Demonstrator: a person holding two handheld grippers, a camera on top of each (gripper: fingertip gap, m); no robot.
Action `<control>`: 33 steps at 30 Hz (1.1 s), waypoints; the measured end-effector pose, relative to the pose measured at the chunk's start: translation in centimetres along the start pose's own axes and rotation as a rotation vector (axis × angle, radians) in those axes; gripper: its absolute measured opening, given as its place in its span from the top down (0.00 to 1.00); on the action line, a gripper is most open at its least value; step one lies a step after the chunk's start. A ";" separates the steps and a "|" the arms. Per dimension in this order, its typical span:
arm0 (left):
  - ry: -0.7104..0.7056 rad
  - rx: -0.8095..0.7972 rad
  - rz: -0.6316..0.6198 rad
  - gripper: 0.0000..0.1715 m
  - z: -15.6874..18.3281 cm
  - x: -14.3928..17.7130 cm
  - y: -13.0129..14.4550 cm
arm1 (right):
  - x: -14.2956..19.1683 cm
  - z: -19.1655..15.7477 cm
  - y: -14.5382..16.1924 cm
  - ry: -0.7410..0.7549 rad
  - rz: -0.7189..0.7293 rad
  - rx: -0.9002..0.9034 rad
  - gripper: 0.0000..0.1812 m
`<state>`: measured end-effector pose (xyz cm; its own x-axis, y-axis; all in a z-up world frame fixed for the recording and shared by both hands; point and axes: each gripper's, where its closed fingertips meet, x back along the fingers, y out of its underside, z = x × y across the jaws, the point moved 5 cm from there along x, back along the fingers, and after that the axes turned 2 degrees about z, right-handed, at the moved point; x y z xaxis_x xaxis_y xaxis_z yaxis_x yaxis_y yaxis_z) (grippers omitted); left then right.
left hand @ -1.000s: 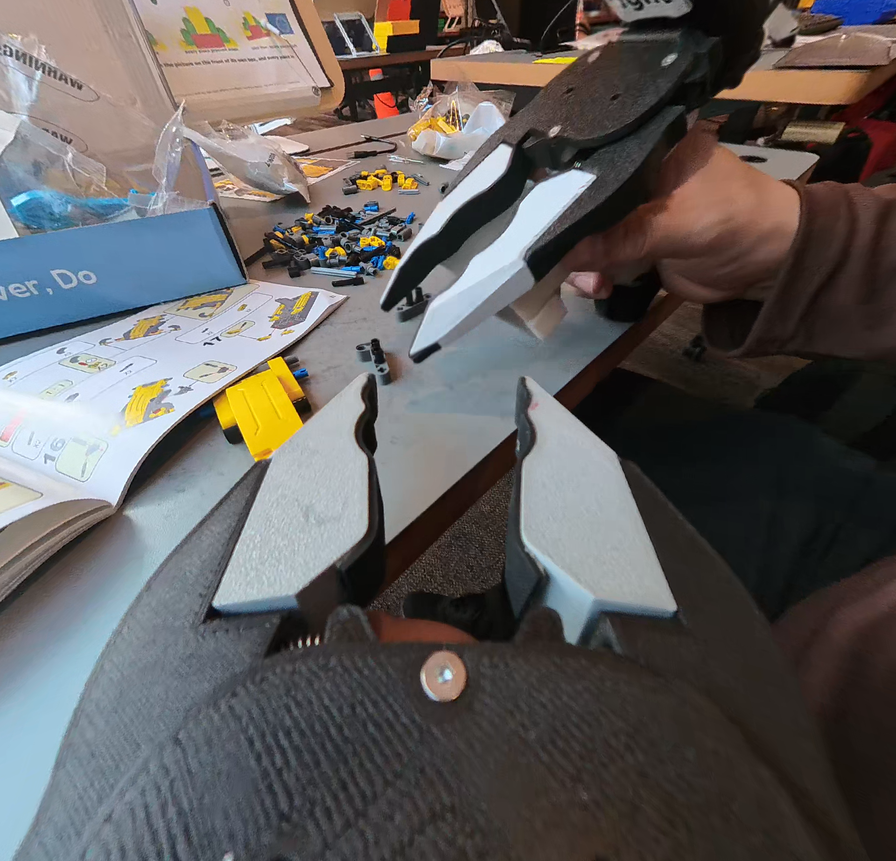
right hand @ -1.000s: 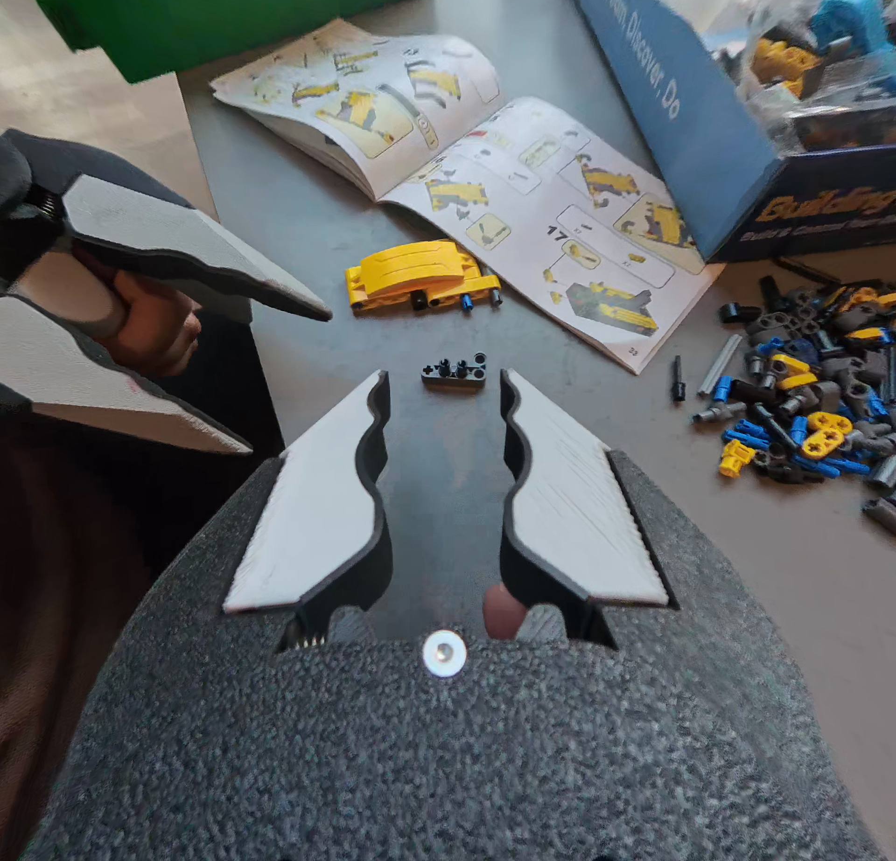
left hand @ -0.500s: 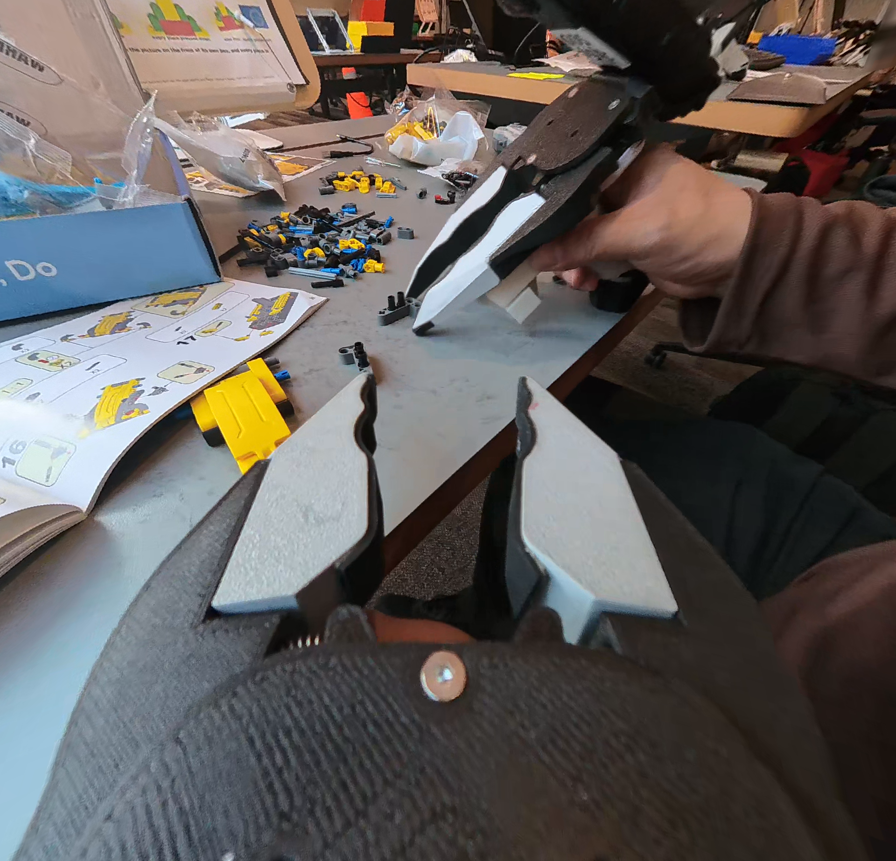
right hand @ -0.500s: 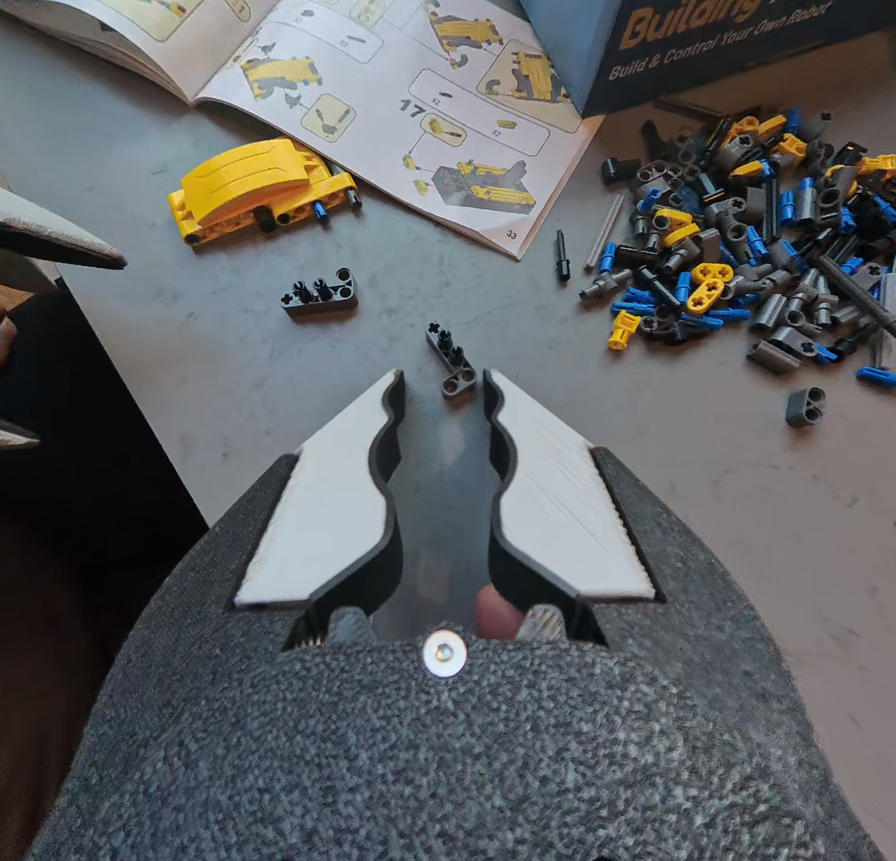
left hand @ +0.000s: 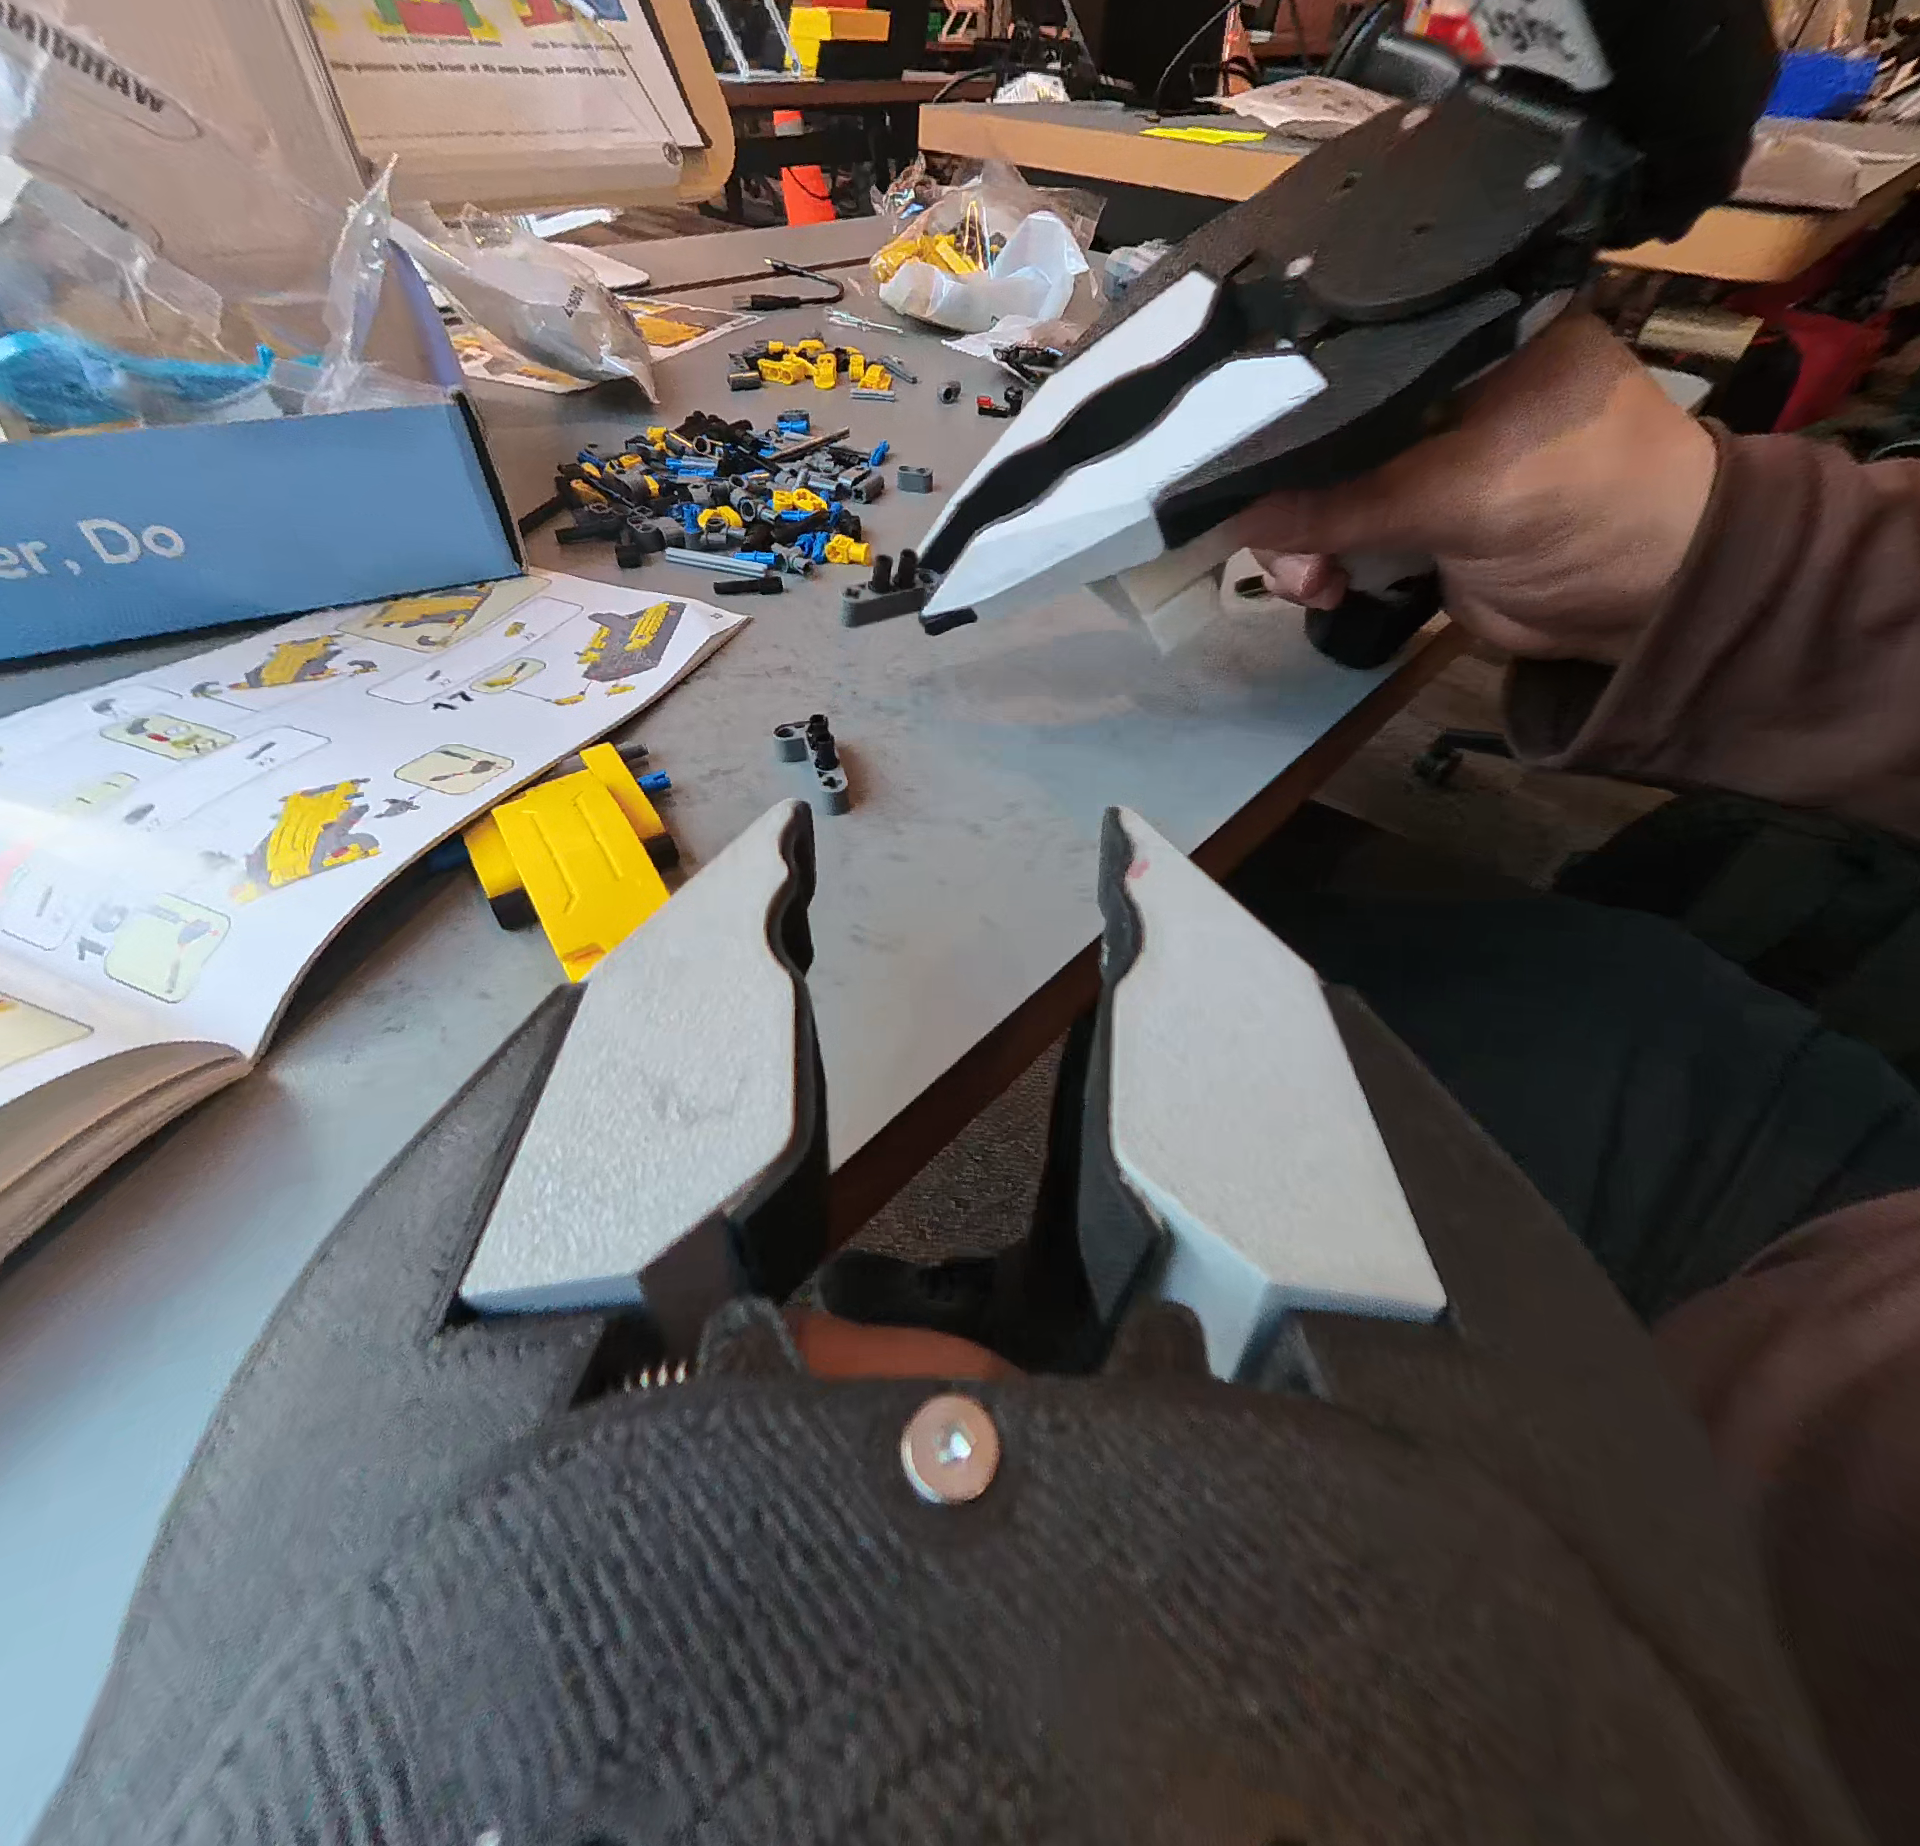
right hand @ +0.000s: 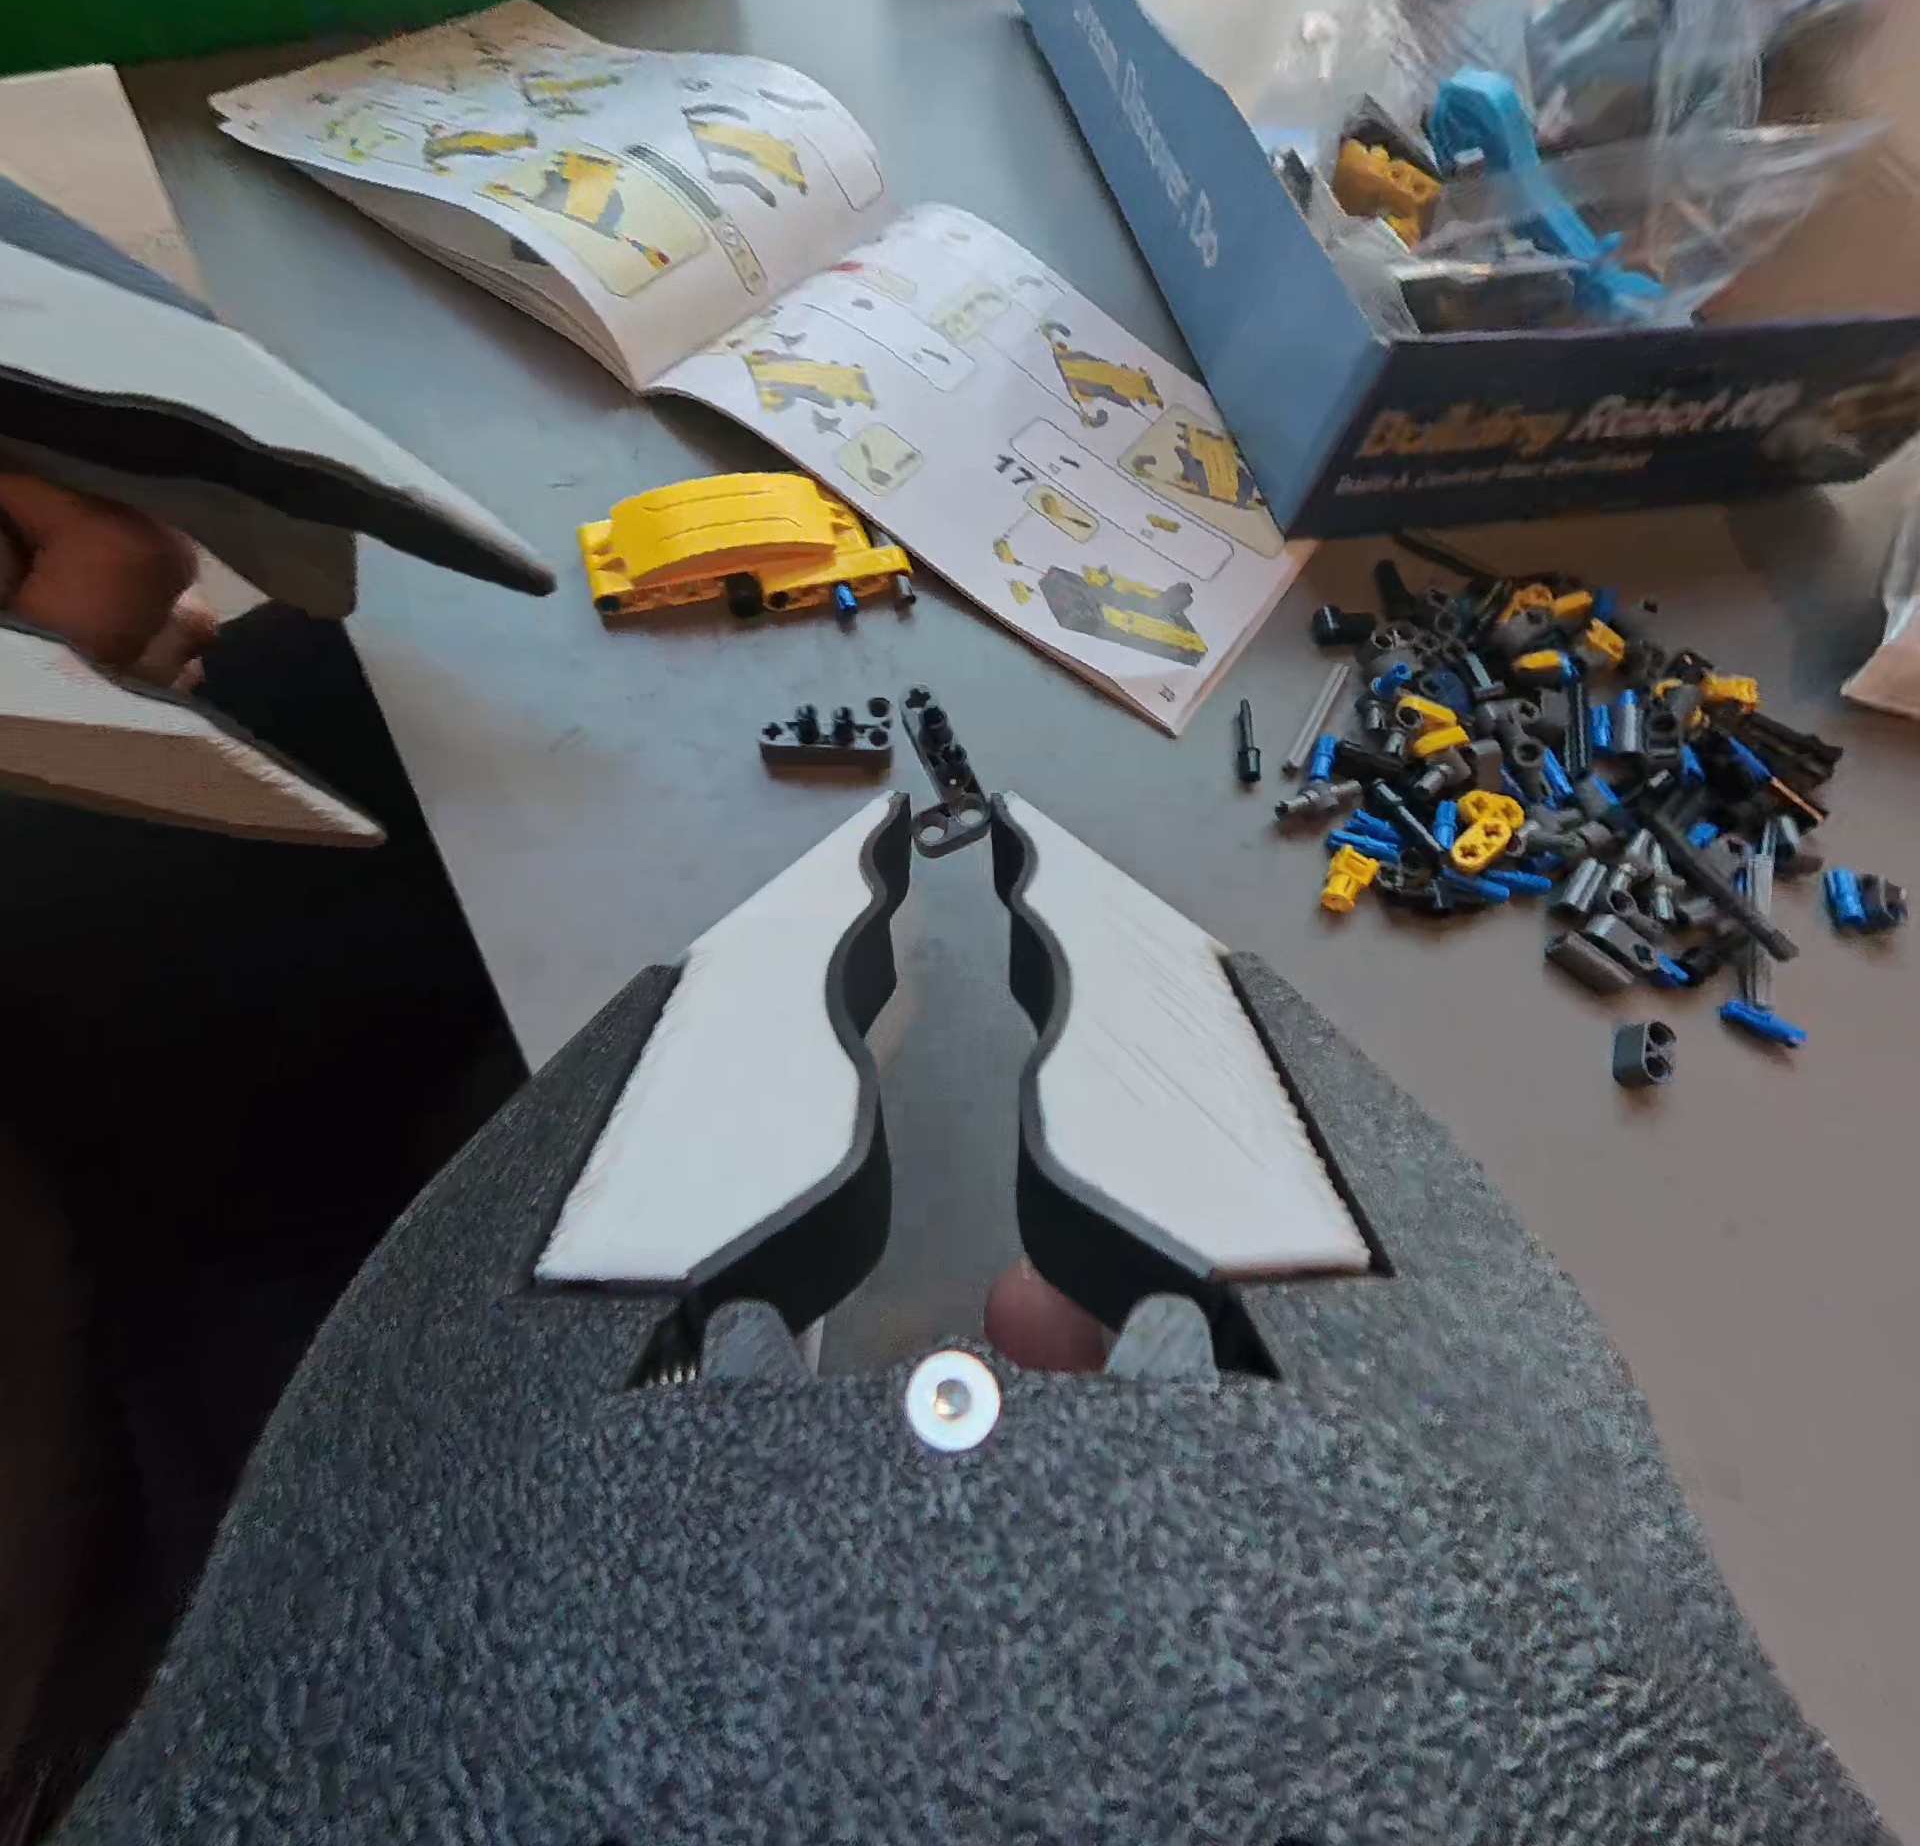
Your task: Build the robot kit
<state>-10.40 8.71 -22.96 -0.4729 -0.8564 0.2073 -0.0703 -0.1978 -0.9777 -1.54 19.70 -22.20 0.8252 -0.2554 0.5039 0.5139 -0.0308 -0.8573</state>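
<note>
Pinching a small grey bent beam point(right hand: 940, 770) with black pegs, the right gripper point(right hand: 945, 809) has its white, wavy-edged fingers squeezed on the beam's round end, above the smooth grey table point(right hand: 644, 892). A second grey beam point(right hand: 828, 740) lies flat just beside it. The left gripper point(left hand: 956, 840) hangs wide apart and empty near a shiny yellow block point(left hand: 566, 861), partly hidden under the paper booklet point(left hand: 312, 747). The pile of tiny pieces point(right hand: 1558, 799) is blurry
</note>
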 end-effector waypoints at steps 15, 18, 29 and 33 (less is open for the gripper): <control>-0.030 -0.086 0.007 0.77 -2.0 1.2 -0.5 | 0.0 -7.8 -2.6 -0.227 0.107 0.274 0.92; -0.018 -0.100 0.001 0.79 -1.8 1.2 -0.4 | -0.1 -7.9 -2.6 -0.236 0.110 0.270 0.92; 0.029 -0.157 0.003 0.95 -1.0 1.2 -0.3 | -0.2 -8.1 -2.3 -0.249 0.107 0.262 0.92; 0.036 -0.193 0.009 0.95 -1.0 1.3 -0.3 | -0.2 -8.1 -2.3 -0.251 0.111 0.261 0.92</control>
<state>-11.86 8.09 -22.42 -0.5048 -0.8396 0.2004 -0.2314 -0.0920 -0.9685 -4.82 11.98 -21.15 0.8941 0.0027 0.4478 0.4342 0.2392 -0.8685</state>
